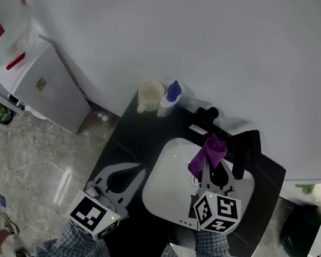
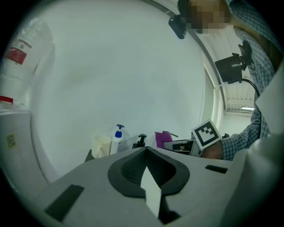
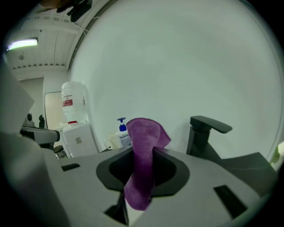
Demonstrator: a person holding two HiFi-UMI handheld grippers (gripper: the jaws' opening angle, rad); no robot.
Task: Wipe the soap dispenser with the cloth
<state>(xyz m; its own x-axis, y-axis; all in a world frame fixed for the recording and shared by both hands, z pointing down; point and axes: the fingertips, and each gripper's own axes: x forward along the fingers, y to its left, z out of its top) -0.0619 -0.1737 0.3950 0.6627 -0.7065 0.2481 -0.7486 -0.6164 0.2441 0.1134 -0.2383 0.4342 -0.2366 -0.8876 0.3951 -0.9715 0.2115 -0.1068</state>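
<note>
- Purple cloth [image 1: 208, 154] [image 3: 144, 150] is pinched between the closed jaws of the right gripper [image 1: 213, 167] [image 3: 142, 155]; its folded top stands above the jaw tips and its tail hangs below them.
- Right gripper hovers over the white basin [image 1: 170, 181], with the black tap [image 1: 247, 147] [image 3: 204, 135] just ahead to its right.
- Soap dispenser [image 1: 169, 99] [image 2: 116, 139] [image 3: 123, 133], white with a blue pump, stands ahead and to the left of the right gripper, apart from the cloth.
- Cream cup [image 1: 149, 95] [image 2: 102, 145] stands just left of the dispenser.
- Left gripper [image 1: 123, 176] [image 2: 145, 153] has its jaws together on nothing, over the dark worktop [image 1: 128, 138] left of the basin.
</note>
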